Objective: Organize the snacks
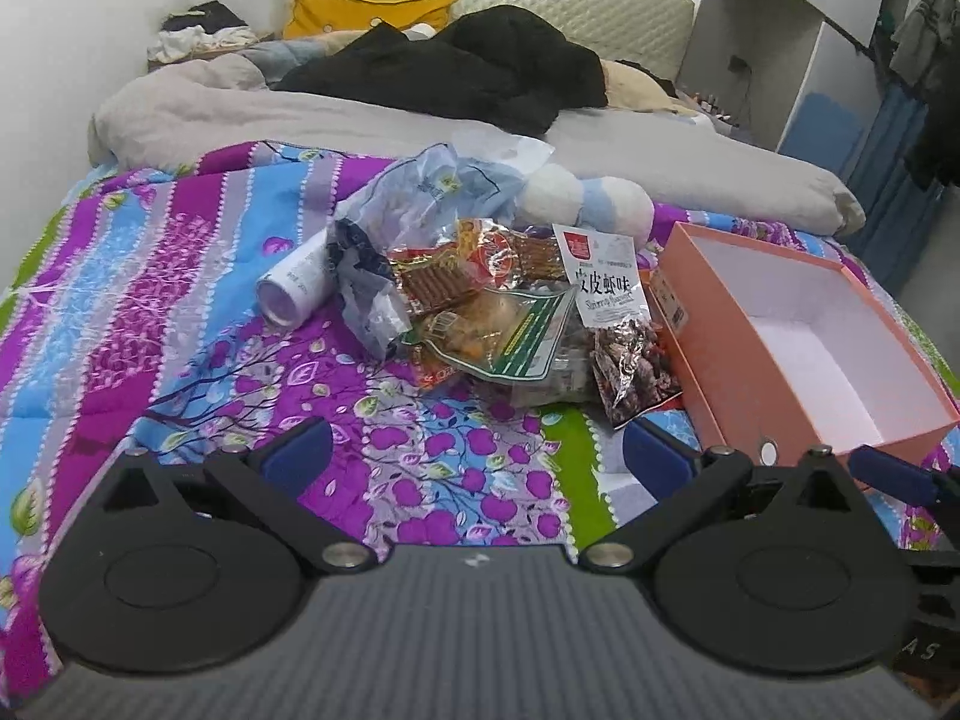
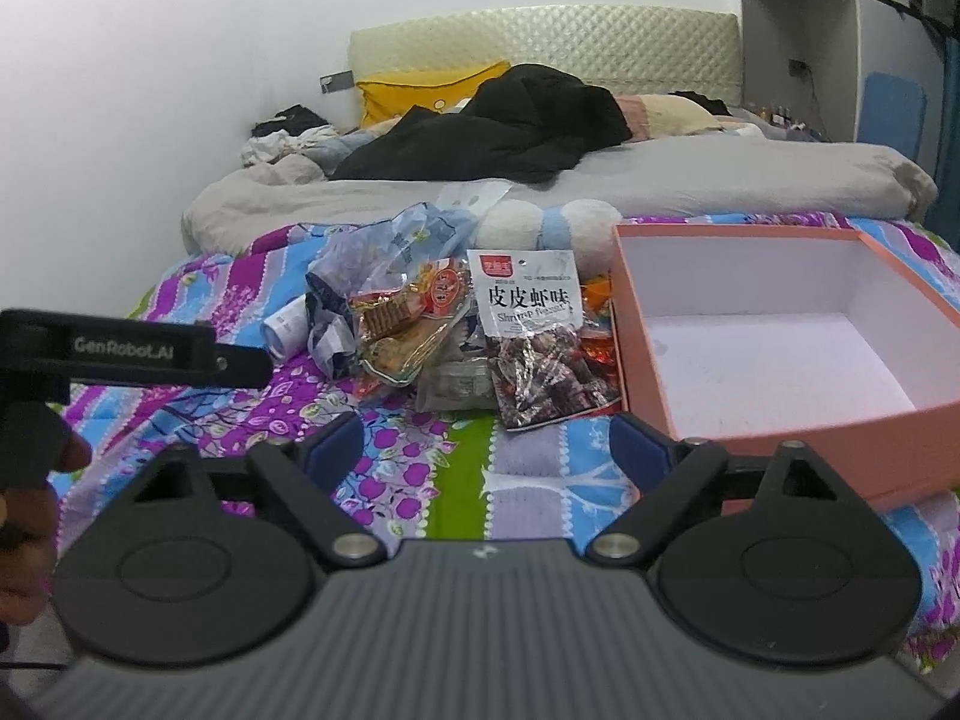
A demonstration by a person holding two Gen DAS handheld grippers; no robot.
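A heap of snack packets (image 1: 480, 306) (image 2: 432, 330) lies on a patterned quilt (image 1: 180, 300) (image 2: 468, 480). Foremost is a white shrimp-flavour bag (image 1: 609, 294) (image 2: 528, 312) with dark wrapped pieces showing. A crumpled blue plastic bag (image 1: 408, 204) (image 2: 384, 252) lies at the heap's back left. An empty pink box (image 1: 708, 354) (image 2: 624, 324) with a white inside stands to the right of the heap. My left gripper (image 1: 477, 456) hovers open in front of the pile, nothing between its fingers. My right gripper (image 2: 486, 441) is open too, just short of the shrimp bag, and empty.
A small white tube (image 1: 294, 288) (image 2: 282, 327) lies left of the heap. A white-and-blue plush (image 1: 588, 198) (image 2: 552, 222) sits behind it. A grey duvet (image 1: 300, 114), black clothing (image 1: 480, 72) and a yellow pillow (image 1: 366, 6) fill the bed's far end. A hand holds the left gripper's body (image 2: 138, 348).
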